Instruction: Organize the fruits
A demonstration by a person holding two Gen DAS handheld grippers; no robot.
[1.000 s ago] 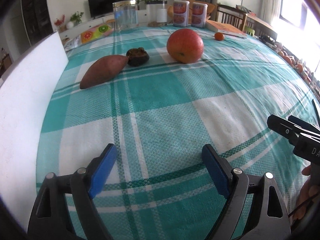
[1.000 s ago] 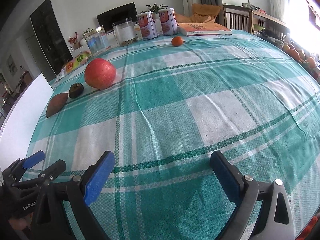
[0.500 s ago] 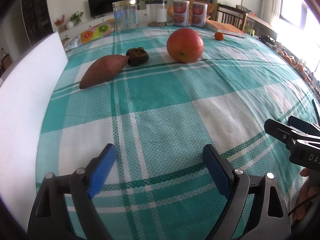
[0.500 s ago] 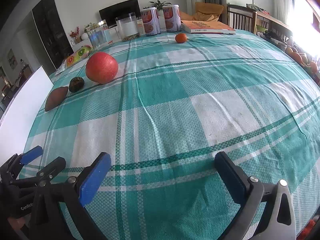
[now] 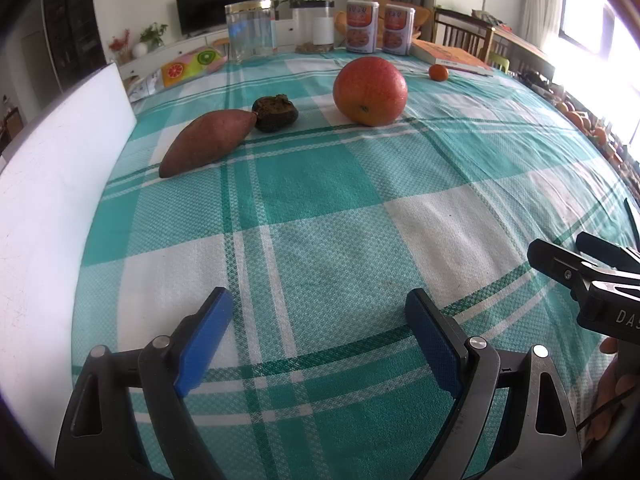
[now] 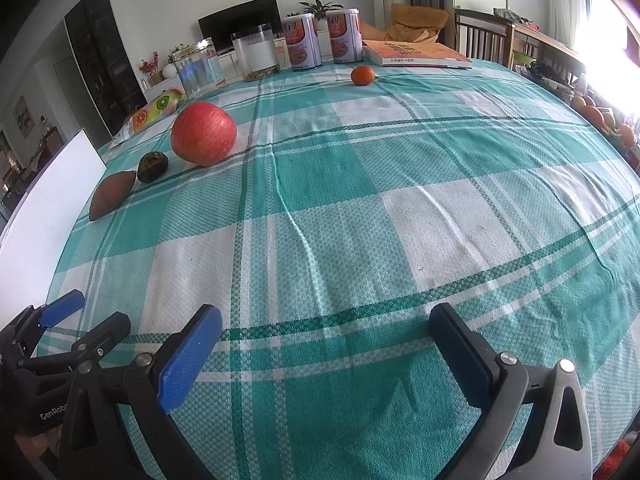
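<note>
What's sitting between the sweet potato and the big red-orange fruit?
A small dark, wrinkled fruit, close against the sweet potato's tip and apart from the big red-orange fruit. Both wrist views show it.

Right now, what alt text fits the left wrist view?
The open left hand-held gripper, holding nothing, hovers over a teal-and-white checked tablecloth. Farther off lie a sweet potato, a dark wrinkled fruit and a large red-orange fruit in a row, with a small orange beyond.
</note>
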